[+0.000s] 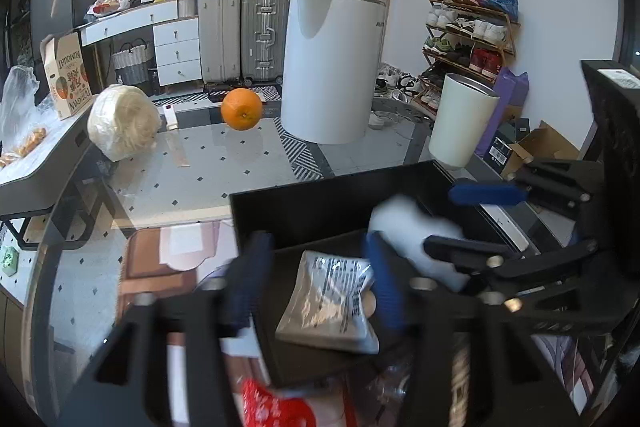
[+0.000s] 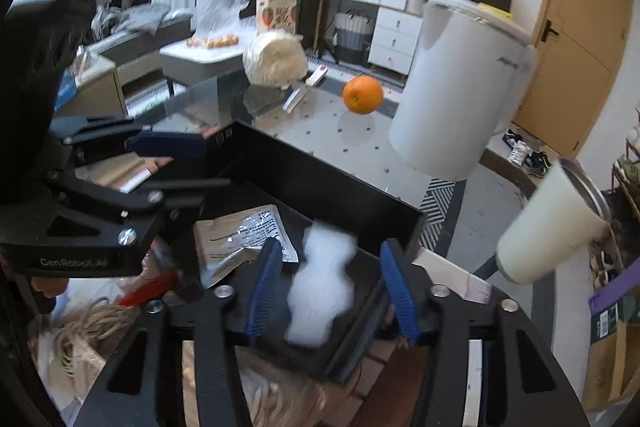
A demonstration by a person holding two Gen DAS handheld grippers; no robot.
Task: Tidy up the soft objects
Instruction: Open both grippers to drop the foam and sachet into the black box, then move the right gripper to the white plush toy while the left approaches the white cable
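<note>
Right gripper (image 2: 332, 283): released, white soft object (image 2: 320, 291) between its fingers, over black bin (image 2: 320, 171).
Done: foil pouch (image 2: 244, 235) binned.
Left: rope (image 2: 88, 323) outside.

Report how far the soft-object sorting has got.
Done: a silver pouch lies in the black bin. In hand: a white fluffy item, blurred, sits between the open right gripper fingers over the bin. Left: rope and a red packet outside it.
</note>
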